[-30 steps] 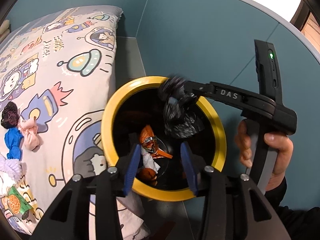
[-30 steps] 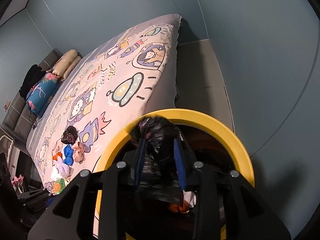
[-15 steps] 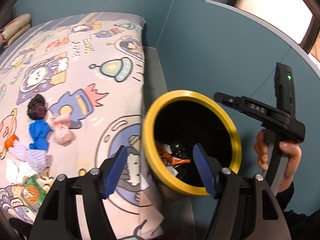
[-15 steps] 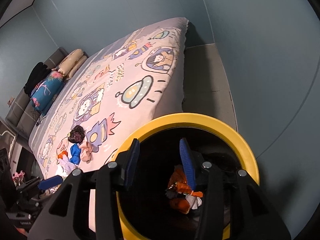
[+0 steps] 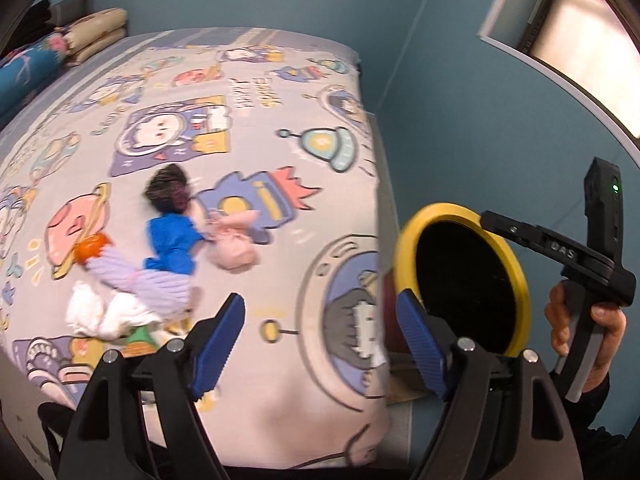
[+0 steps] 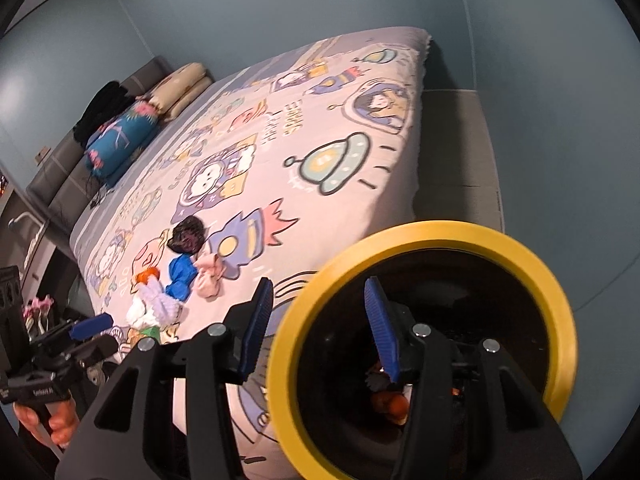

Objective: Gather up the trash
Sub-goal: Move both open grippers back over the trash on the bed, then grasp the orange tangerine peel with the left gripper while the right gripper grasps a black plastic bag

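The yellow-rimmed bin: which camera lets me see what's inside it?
The right wrist view. It looks down into the yellow-rimmed bin, showing orange trash at the bottom. In the left wrist view the bin is seen at an angle, its inside just black.

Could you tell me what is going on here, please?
A person is collecting trash from a bed into a yellow-rimmed bin beside it. Both hand-held grippers are open and empty: the right hand-held gripper hangs at the bin's rim, where some wrappers lie at the bottom, and the left hand-held gripper points toward the bed. A pile of trash waits on the cartoon sheet: black, blue, pink, purple and white pieces.
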{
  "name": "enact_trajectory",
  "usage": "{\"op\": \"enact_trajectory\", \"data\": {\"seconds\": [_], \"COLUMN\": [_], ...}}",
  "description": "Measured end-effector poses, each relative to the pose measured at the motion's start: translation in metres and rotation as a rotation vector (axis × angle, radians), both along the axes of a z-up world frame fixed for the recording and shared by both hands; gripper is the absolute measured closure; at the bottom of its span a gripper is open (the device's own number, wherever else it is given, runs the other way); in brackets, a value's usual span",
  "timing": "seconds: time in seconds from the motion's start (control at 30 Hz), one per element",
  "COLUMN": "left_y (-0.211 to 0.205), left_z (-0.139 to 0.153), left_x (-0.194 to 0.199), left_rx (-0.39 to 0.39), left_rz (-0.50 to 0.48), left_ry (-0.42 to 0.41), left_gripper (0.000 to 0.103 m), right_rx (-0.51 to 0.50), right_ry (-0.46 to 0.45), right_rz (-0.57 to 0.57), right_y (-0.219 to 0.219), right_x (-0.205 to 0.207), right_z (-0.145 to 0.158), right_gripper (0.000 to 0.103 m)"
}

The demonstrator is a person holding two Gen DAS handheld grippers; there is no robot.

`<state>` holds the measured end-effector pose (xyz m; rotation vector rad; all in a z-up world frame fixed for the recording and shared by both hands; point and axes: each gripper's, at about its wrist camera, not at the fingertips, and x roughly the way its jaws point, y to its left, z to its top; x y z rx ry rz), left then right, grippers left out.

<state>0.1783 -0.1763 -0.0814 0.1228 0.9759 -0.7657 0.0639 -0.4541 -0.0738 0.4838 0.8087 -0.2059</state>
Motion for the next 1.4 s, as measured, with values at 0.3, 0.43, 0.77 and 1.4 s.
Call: {"op": "enact_trajectory", "data": {"seconds": [0.3,0.43,0.77,1.4], "left_y": [0.061,0.084,0.132,0.163], "left_z": [-0.002,-0.009,-0.034,-0.101], "left_x": [0.043,0.064,0.12,0.218], "left_rx": [0.016,0.04,0.071,0.162], "left_rz": [0.152,0.222,0.345,0.419], "left_ry": [-0.002,0.004,0.039,0.131], "left_gripper": [0.026,0.026,0.026,0.026], "right_rx": [0.0,0.007,0.037,0.165], "right_ry": [0.019,0.03,0.103,0.321], "right_rz": [0.102,0.15,0.247,0.383], "right_y": [0.043,0.06,0.096,0.156], "right_x": [0.036,0.055,0.112,0.293], "right_z": [-0.003,-0.006,-0.026,-0.074], "right_gripper": [0.057,0.057,0.057,0.057]}}
